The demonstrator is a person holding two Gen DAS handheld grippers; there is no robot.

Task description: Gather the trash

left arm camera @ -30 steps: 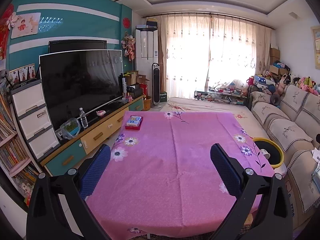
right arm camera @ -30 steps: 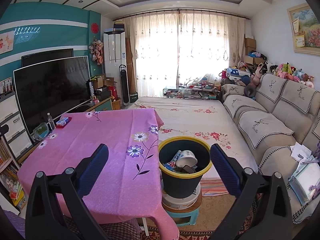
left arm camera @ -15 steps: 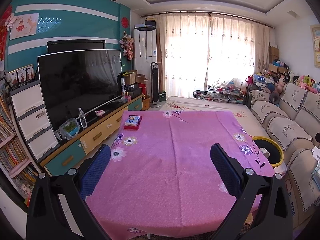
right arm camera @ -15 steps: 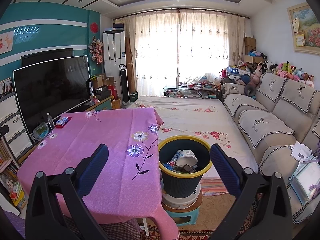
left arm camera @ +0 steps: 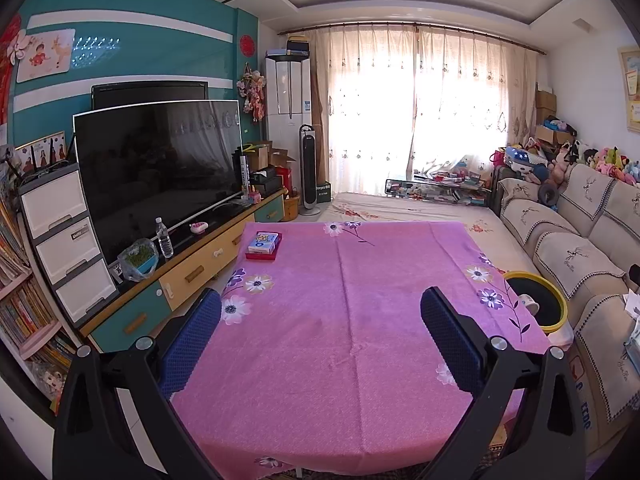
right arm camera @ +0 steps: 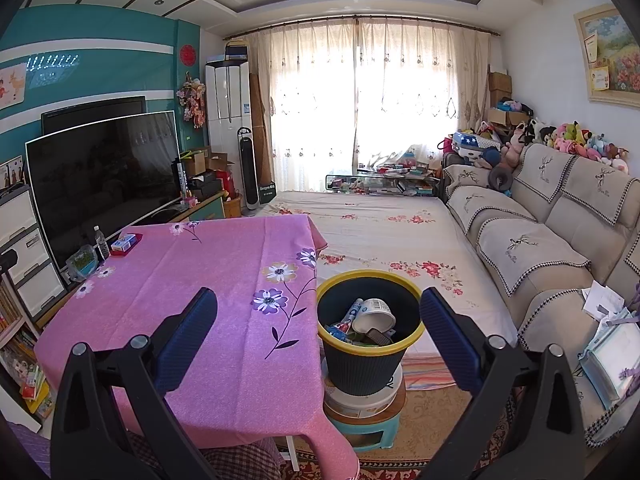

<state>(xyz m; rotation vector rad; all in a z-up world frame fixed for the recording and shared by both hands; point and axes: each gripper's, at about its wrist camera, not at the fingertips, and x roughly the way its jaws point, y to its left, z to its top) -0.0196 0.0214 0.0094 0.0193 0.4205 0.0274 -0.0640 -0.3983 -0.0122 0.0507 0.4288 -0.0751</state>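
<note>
A dark bin with a yellow rim stands on a white tub and small stool beside the table's right edge. It holds a white cup and wrappers. The bin's rim also shows in the left wrist view. My right gripper is open and empty, held above the bin and the table edge. My left gripper is open and empty above the pink floral tablecloth. A small card box on a red tray lies at the table's far left corner.
A TV on a low cabinet runs along the left, with a water bottle and a bagged green thing. A beige sofa lines the right wall. A floral-covered platform lies beyond the table.
</note>
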